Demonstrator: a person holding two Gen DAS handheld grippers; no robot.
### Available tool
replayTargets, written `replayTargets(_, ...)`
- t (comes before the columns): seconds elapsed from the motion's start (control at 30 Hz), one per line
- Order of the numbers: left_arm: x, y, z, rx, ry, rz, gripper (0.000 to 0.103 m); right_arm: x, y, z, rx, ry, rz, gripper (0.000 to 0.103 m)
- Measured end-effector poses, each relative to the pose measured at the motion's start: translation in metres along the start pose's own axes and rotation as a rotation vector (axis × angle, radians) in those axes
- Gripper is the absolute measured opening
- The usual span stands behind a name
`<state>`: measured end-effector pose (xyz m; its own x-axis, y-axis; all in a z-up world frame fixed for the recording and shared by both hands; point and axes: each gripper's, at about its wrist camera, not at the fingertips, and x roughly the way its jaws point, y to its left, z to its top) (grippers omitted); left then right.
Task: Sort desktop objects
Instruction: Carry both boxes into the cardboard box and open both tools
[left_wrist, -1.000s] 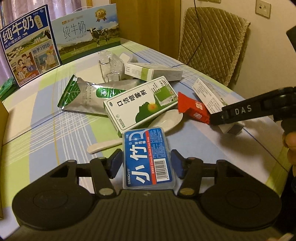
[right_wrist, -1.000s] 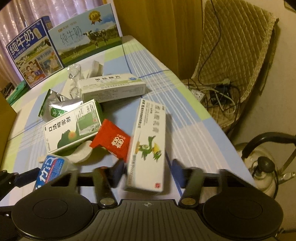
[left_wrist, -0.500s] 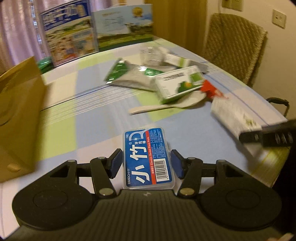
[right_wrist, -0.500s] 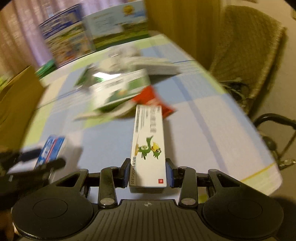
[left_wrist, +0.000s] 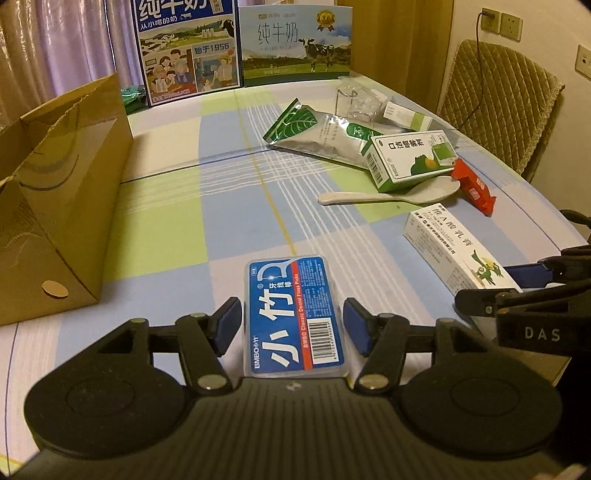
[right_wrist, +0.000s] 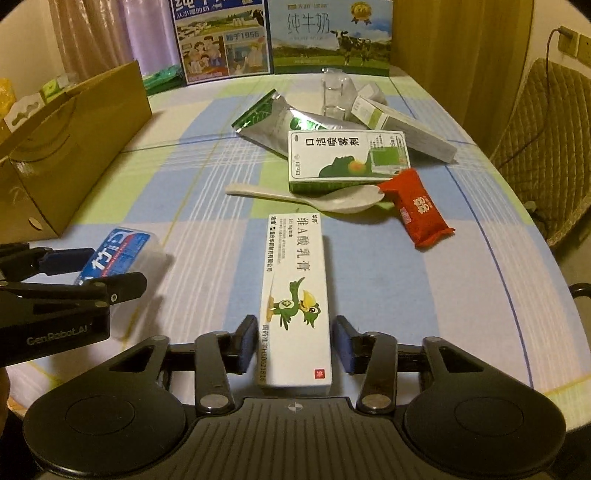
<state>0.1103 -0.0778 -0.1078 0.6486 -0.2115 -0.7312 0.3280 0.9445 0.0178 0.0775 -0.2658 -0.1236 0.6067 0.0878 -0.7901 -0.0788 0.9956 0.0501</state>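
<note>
I am seeing my left gripper (left_wrist: 293, 325) sitting low over the near edge of the table (left_wrist: 166, 206), its blue pads spread just wider than the blue floss-pick box (left_wrist: 293, 314) lying between them; a thin gap is showing on each side, so it is gripping nothing. My right gripper (right_wrist: 294, 343) is standing the same way, its pads parted around the near end of the long white ointment carton (right_wrist: 295, 295), with clear space on both sides and the carton resting flat on the cloth. Both boxes are lying side by side near the front edge, the floss-pick box to the left. Further out, a white spoon (right_wrist: 306, 197) is lying across the middle, its bowl tucked under the green-and-white spray box (right_wrist: 347, 160), and a red snack packet (right_wrist: 417, 210) is touching the spoon's bowl on the right. Behind those I am making out a silver-green pouch (right_wrist: 280, 120), a clear glass (right_wrist: 332, 94) and another pale carton (right_wrist: 402, 127). An open brown cardboard box (left_wrist: 59, 192) is standing at the left, and two milk cartons (left_wrist: 240, 40) are lining the far edge.
</note>
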Motion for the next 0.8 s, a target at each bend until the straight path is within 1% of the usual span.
replayTargets(0.2,0.006,0.0,-0.004,-0.003,0.008,0.002,0.056,0.004,0.001,0.002,-0.005,-0.023,-0.006,0.048)
replayTargets(0.23,0.007,0.001,-0.004,-0.002,0.012,0.002,0.055,0.004,0.002,0.003,-0.006,-0.026,-0.007,0.048)
replayTargets(0.27,0.009,0.001,-0.005,-0.002,0.021,0.002,0.052,0.005,0.002,0.003,-0.008,-0.029,-0.006,0.048)
replayTargets(0.3,0.01,0.0,-0.005,-0.003,0.028,0.001,0.052,0.005,0.003,0.003,-0.013,-0.03,-0.005,0.048)
replayTargets(0.33,0.009,0.0,-0.006,-0.003,0.027,0.002,0.052,0.006,0.004,0.004,-0.019,-0.032,-0.005,0.045)
replayTargets(0.37,0.009,0.0,-0.006,-0.004,0.029,0.002,0.052,0.006,0.006,0.004,-0.03,-0.037,-0.009,0.035)
replayTargets(0.43,0.008,0.0,-0.005,-0.008,0.03,0.0,0.052,0.005,0.006,0.005,-0.028,-0.037,-0.007,0.035)
replayTargets(0.63,-0.005,-0.002,0.005,-0.006,-0.009,-0.008,0.051,-0.012,0.003,0.009,-0.014,-0.085,0.004,0.035)
replayTargets(0.8,-0.023,-0.002,0.018,-0.008,-0.051,-0.012,0.051,-0.029,0.002,0.023,0.004,-0.122,0.014,0.035)
